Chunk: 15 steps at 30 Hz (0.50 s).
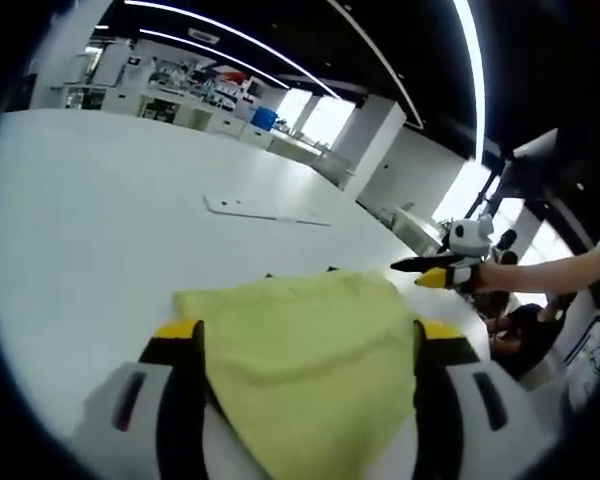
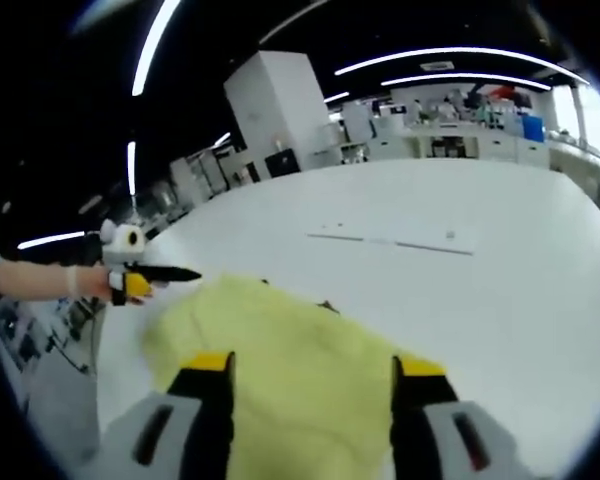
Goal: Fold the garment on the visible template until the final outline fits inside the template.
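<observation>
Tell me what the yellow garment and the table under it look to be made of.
The yellow garment looks like soft, matte woven or knit fabric: it lies in limp folds with a slightly fuzzy surface and no shine. The table seems a hard, smooth white laminate or painted board: flat, even, faintly glossy. Neither material is certain.

Two low cameras, facing across one table
Each looks along its jaws, close over the yellow garment [image 1: 310, 350] (shared), toward the white table [image 2: 460, 290].

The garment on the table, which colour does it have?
The garment is plain pale yellow-green, without pattern; the left gripper view shows it best.
</observation>
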Each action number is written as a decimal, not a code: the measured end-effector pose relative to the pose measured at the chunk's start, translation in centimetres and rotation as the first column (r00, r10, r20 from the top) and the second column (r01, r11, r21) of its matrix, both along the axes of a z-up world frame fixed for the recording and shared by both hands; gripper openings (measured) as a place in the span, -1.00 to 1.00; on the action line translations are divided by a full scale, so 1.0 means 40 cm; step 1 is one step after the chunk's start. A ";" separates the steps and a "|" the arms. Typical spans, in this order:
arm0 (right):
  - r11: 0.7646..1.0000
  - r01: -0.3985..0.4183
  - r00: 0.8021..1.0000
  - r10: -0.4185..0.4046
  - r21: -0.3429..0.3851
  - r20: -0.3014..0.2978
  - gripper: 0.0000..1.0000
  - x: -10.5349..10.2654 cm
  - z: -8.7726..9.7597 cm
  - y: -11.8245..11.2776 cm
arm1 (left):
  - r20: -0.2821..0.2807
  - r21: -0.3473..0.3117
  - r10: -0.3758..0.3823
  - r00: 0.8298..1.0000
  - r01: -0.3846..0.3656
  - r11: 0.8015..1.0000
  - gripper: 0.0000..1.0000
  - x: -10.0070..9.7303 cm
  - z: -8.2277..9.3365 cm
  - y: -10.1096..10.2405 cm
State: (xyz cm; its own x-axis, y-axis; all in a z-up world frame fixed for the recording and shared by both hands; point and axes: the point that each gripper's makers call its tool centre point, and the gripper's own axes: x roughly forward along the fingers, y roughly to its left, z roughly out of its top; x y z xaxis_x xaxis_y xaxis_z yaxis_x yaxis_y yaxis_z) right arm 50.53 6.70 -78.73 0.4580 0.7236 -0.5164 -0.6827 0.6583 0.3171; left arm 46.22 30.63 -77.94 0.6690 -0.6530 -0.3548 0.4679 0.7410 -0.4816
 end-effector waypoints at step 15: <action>1.000 -0.009 1.000 0.009 -0.001 0.021 0.39 -0.060 0.030 -0.023 | 0.023 0.032 -0.061 0.998 0.060 0.998 0.72 -0.076 0.036 -0.019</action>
State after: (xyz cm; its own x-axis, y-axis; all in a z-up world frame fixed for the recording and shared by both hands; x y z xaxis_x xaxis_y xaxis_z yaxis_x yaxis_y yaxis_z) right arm 48.13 5.78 -77.51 0.4621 0.7272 -0.5076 -0.6949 0.6526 0.3022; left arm 43.19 29.86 -76.50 0.6374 -0.6814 -0.3597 0.5235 0.7255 -0.4467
